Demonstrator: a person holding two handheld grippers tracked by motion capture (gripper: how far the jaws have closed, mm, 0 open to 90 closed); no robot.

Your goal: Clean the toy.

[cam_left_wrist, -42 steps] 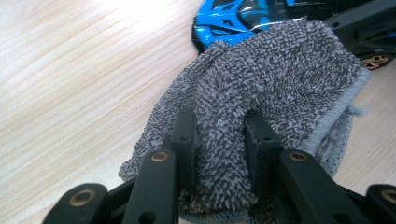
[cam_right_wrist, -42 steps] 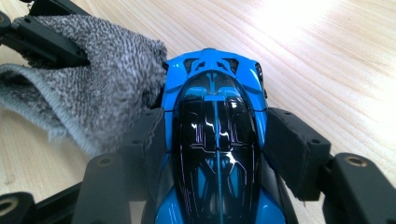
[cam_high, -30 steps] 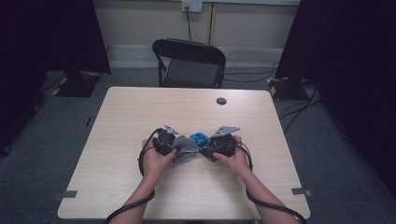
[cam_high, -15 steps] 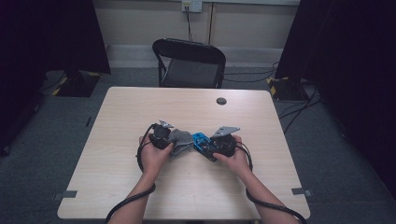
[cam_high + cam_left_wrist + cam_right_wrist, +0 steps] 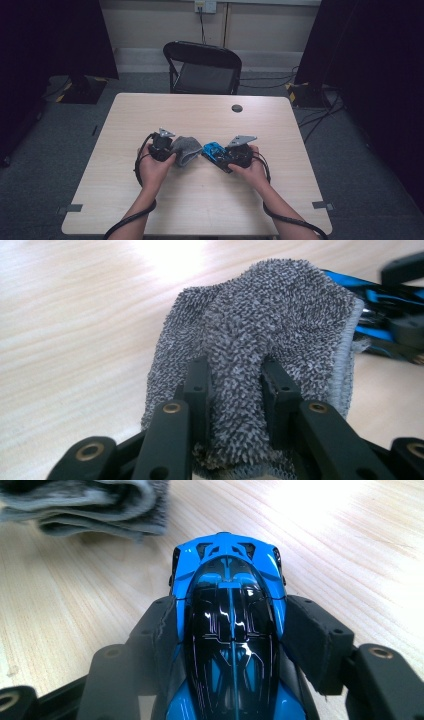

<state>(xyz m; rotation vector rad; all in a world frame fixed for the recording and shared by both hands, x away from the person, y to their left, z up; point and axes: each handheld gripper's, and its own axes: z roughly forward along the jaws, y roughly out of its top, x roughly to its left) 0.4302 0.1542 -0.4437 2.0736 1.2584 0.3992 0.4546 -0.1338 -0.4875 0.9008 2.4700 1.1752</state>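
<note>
Two hands low over table, left gripper [image 5: 172, 148] pinching grey cloth [image 5: 186, 149], right gripper [image 5: 220, 154] clamping blue toy car [image 5: 214, 150].

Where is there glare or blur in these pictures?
Left gripper view: bright glare on the table, blurred car behind the sharp cloth. Right gripper view: glare top right, reflections on the car's canopy, soft cloth. High view: dim, dark edges.

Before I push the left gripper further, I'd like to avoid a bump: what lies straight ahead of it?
The left gripper, shut on the grey cloth, points toward the blue toy car held by the right gripper. It would likely meet that first, though depth is unclear.
</note>
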